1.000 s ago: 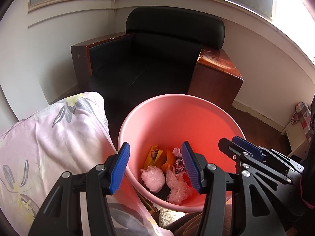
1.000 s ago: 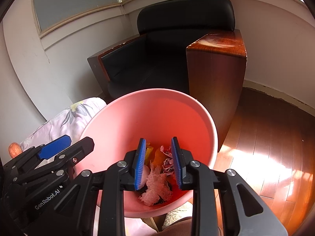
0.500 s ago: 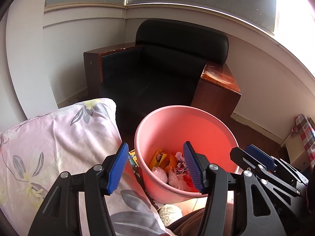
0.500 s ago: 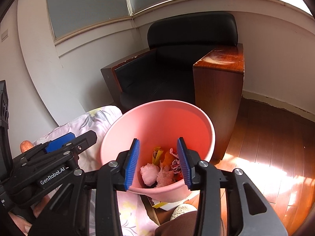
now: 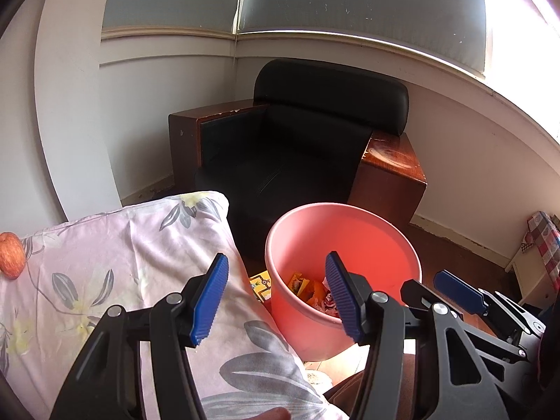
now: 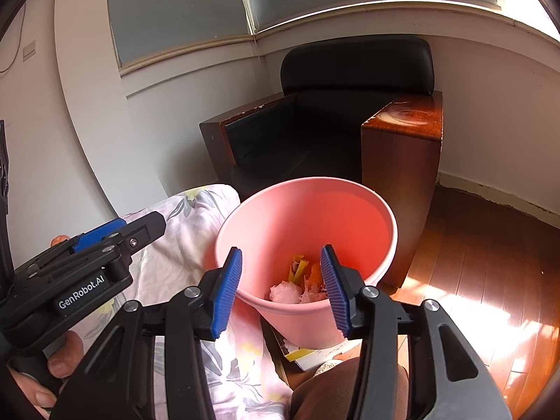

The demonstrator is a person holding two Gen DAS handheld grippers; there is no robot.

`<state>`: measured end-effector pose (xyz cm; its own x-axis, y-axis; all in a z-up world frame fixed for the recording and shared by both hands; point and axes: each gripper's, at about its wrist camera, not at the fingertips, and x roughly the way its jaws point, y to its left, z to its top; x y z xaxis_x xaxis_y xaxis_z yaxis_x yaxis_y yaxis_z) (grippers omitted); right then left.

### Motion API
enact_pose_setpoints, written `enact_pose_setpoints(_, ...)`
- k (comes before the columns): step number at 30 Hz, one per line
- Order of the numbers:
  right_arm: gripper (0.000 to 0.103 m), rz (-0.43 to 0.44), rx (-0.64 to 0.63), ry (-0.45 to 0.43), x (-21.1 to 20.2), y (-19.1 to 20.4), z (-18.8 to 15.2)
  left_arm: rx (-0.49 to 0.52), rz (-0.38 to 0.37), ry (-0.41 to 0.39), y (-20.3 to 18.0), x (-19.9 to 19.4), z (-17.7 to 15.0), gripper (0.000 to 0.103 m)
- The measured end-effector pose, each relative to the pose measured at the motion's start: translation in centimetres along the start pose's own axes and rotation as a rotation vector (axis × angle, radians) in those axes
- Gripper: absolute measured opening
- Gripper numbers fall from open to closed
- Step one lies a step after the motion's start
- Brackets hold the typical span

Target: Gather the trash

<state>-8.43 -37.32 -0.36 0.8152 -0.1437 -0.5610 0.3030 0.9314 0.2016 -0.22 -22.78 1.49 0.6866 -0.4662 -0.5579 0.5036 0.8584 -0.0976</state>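
A pink bin (image 5: 350,234) (image 6: 315,210) stands on the floor beside the bed. Trash lies at its bottom: crumpled pink plastic (image 6: 285,292) and yellow and orange wrappers (image 5: 302,287) (image 6: 297,267). My left gripper (image 5: 276,299) is open and empty, held above the bed edge and the bin's near rim. My right gripper (image 6: 281,288) is open and empty, above the bin's near rim. Each gripper also shows at the edge of the other's view.
A floral pink bedsheet (image 5: 105,262) fills the lower left, with an apple (image 5: 12,253) on it. A black armchair (image 5: 297,147) with wooden arms stands behind the bin. A yellow carton (image 6: 308,353) lies on the wooden floor (image 6: 490,280) by the bin.
Both grippers have pulled up and back from the bin, which now looks smaller and lower. The right gripper's jaws have opened wider and the pink plastic now lies in the bin.
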Motion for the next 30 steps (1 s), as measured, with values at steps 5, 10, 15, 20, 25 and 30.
enact_pose_setpoints(5, 0.048, 0.004, -0.015, -0.009, -0.6, 0.9, -0.2, -0.003, 0.003, -0.015, 0.3, -1.3, -0.5, 0.057)
enact_pose_setpoints(10, 0.048, 0.001, -0.023, -0.013, -1.1, 1.5, -0.4, -0.009, 0.003, -0.023, 0.8, -2.3, -0.9, 0.056)
enact_pose_setpoints(15, 0.048, -0.003, -0.030, -0.011, -1.2, 2.0, -0.3, -0.010, 0.000, -0.026, 0.9, -2.9, -1.3, 0.055)
enact_pose_setpoints(20, 0.048, -0.005, -0.033, -0.013, -1.4, 2.3, -0.5, -0.007, -0.004, -0.028, 1.1, -3.4, -1.6, 0.054)
enact_pose_setpoints(25, 0.048, -0.004, -0.030, -0.006, -1.4, 2.5, -0.7, -0.011, -0.006, -0.024, 1.2, -3.4, -1.8, 0.054)
enact_pose_setpoints(30, 0.048, -0.004, -0.035, -0.001, -1.4, 2.6, -0.8, -0.015, -0.008, -0.024, 1.5, -3.5, -1.8, 0.054)
